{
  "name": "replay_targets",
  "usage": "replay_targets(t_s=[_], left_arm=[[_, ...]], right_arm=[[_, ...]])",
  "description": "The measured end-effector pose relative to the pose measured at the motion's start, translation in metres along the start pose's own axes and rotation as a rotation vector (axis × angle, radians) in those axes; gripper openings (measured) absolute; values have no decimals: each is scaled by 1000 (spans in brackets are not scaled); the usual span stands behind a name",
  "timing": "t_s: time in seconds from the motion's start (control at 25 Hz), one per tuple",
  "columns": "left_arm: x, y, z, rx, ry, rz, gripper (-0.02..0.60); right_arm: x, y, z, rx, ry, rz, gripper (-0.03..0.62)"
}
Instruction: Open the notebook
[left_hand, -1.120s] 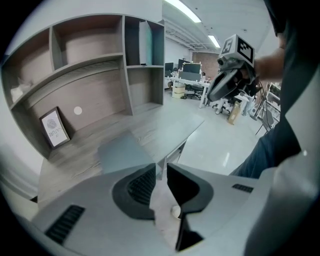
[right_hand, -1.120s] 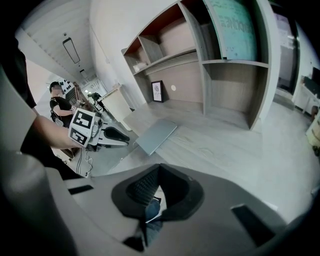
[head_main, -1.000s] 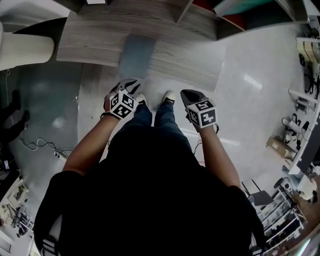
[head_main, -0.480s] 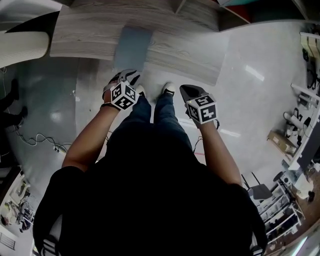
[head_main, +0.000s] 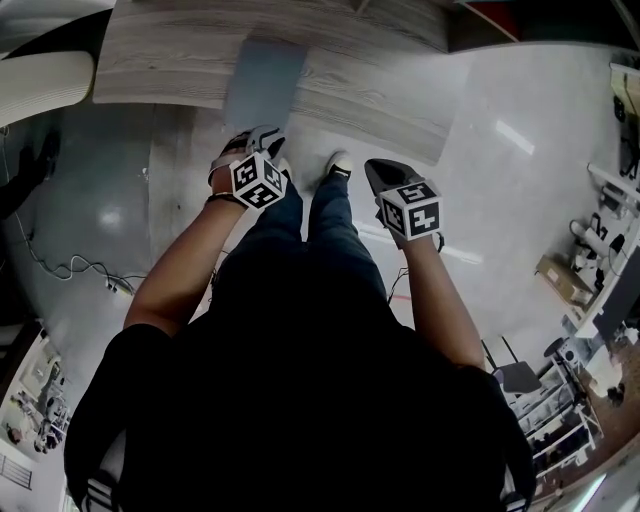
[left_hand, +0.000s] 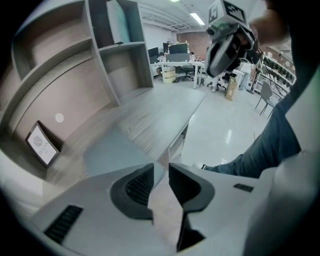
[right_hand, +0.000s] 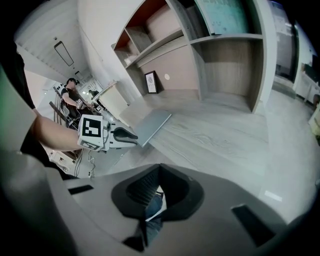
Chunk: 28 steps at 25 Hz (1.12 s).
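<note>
Left tongs (left_hand: 160, 169) we hold slightly parted and empty, their tips just short of the near edge of the closed grey-blue notebook (head_main: 265, 75), which lies flat at the front edge of the wood-grain desk (head_main: 380, 90). Our right tongs (right_hand: 160, 167) have their tips together on nothing and hang off to the notebook's right, over the floor (head_main: 520, 200) by the desk front. Against a second ago, the notebook has stayed shut in the same spot, and both tongs keep much the same stance toward it.
</note>
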<state>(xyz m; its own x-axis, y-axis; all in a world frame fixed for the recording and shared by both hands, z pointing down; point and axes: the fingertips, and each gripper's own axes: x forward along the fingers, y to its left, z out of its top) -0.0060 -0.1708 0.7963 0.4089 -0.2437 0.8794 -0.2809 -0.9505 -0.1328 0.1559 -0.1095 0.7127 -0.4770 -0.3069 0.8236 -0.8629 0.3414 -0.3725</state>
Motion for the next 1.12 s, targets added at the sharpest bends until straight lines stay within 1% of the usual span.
replay_targets(t_s=[0.24, 0.48, 0.72, 0.88, 1.12], left_arm=[[13, -3, -6, 48, 34, 18, 98], [25, -4, -4, 80, 50, 29, 98], [30, -6, -6, 130, 74, 48, 97], [33, -5, -6, 143, 79, 60, 95], [33, -2, -5, 152, 80, 72, 75]], right_arm=[[4, -1, -4, 9, 6, 7, 2], [10, -1, -7, 37, 5, 28, 2], [10, 1, -10, 48, 3, 38, 2], [11, -2, -12, 56, 5, 36, 2], [11, -2, -10, 57, 1, 37, 2]])
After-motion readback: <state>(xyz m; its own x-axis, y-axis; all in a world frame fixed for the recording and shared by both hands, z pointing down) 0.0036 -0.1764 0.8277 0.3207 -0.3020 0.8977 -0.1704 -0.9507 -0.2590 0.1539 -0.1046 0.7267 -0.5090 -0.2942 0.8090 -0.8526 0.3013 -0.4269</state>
